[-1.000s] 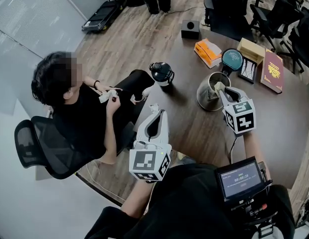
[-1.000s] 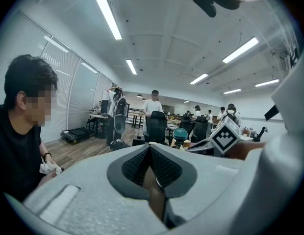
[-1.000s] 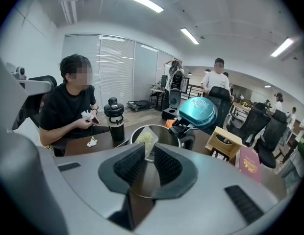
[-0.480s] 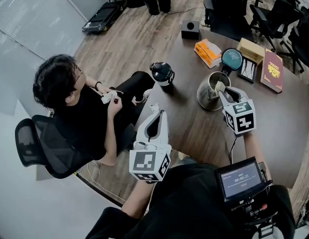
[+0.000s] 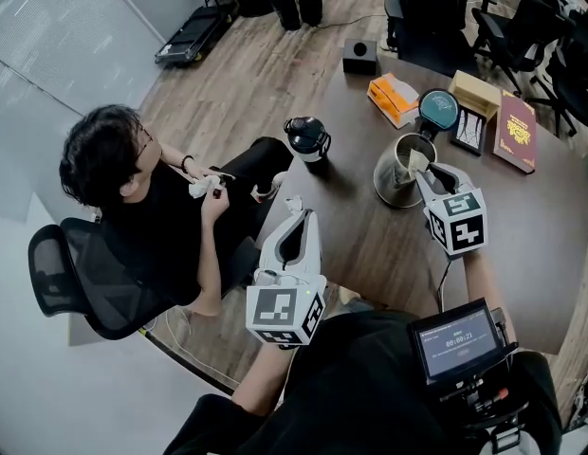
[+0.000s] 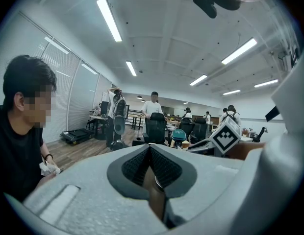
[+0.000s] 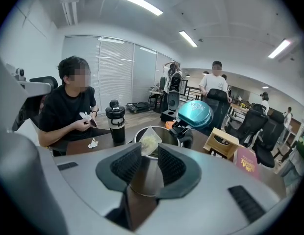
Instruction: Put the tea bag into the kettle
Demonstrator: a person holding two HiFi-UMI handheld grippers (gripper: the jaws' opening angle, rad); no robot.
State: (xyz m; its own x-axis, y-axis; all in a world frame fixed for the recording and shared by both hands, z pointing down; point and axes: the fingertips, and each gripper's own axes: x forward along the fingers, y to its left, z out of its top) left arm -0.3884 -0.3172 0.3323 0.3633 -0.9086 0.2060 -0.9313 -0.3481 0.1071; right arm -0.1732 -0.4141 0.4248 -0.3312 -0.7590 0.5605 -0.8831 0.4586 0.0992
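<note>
A steel kettle stands on the wooden table with its teal lid flipped up behind it. My right gripper hovers at the kettle's mouth, its jaws opening. A pale pyramid tea bag sits loose between its tips, right over the kettle's open rim. In the head view the tea bag shows at the rim. My left gripper is held low near the table's front edge, shut with nothing in it.
A black bottle stands left of the kettle. An orange box, a wooden box, a red book and a black cube lie behind. A seated person is at the table's left edge.
The right gripper stays over the kettle with the tea bag at its tips. The left gripper has not moved. The seated person shifted slightly.
</note>
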